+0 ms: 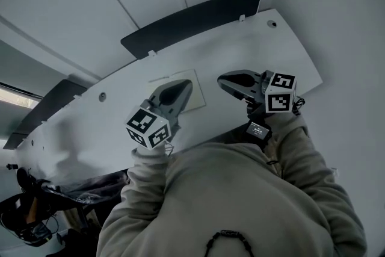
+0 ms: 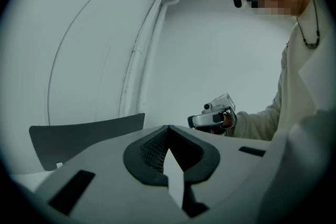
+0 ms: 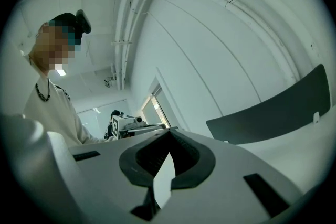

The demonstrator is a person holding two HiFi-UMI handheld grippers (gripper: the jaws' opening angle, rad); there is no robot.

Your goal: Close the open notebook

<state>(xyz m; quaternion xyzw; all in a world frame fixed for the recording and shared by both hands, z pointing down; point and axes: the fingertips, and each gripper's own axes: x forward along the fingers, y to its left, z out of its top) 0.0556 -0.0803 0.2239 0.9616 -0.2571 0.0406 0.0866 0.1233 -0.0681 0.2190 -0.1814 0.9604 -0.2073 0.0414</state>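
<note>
A pale cream notebook (image 1: 195,93) lies flat on the white table (image 1: 271,51), seen only in the head view; its near left part is hidden behind my left gripper (image 1: 183,86). That gripper hovers above the notebook, its jaws shut with nothing between them (image 2: 168,128). My right gripper (image 1: 227,78) hangs to the right of the notebook, apart from it, also shut and empty (image 3: 169,132). Both grippers point about level and neither of their views shows the notebook. Each gripper appears in the other's view: the right gripper (image 2: 212,118) and the left gripper (image 3: 126,124).
Two dark grey curved panels stand along the table's far edge, one in the middle (image 1: 192,21) and one at the left (image 1: 48,108). Dark cables and gear (image 1: 30,213) lie below the table's near left end. White walls surround the table.
</note>
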